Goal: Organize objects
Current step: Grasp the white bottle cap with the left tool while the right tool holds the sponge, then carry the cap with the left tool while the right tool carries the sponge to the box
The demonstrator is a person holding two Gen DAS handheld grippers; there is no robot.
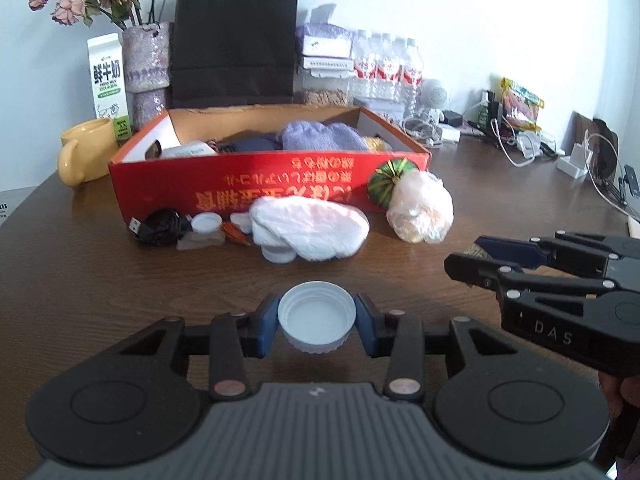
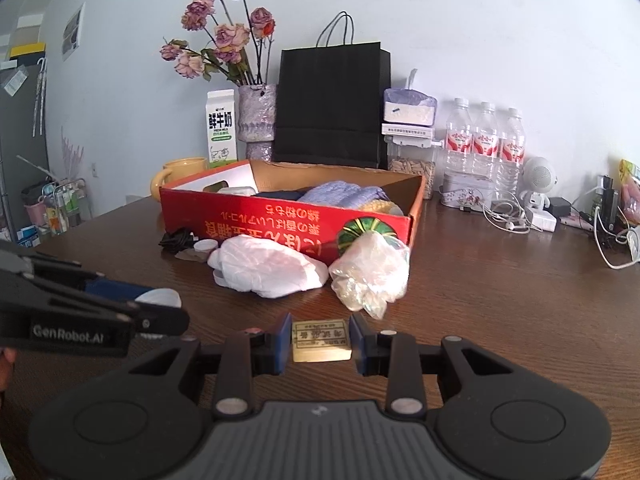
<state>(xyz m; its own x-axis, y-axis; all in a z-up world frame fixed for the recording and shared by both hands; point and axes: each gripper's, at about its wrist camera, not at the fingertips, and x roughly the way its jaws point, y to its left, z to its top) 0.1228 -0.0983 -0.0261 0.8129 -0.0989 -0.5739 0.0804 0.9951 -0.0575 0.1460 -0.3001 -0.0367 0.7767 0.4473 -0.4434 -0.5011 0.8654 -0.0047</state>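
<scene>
My left gripper [image 1: 317, 322] is shut on a white plastic lid [image 1: 317, 316], held a little above the wooden table [image 1: 100, 276] with its hollow side up. In the right wrist view my right gripper [image 2: 320, 340] is shut on a small tan block [image 2: 320, 341] with printed characters on top. The right gripper [image 1: 476, 258] also shows at the right edge of the left wrist view, the block just visible between its pads. The left gripper [image 2: 160, 308] enters the right wrist view from the left. Behind both stands a red cardboard box [image 1: 256, 188] [image 2: 280, 224] holding lilac knitwear and other items.
In front of the box lie a white cloth [image 1: 312, 228], a crumpled clear bag [image 1: 422, 212], a green striped ball [image 1: 386, 180], a black cable [image 1: 160, 226] and small white caps. A yellow mug, milk carton, vase, black bag, water bottles and chargers line the back.
</scene>
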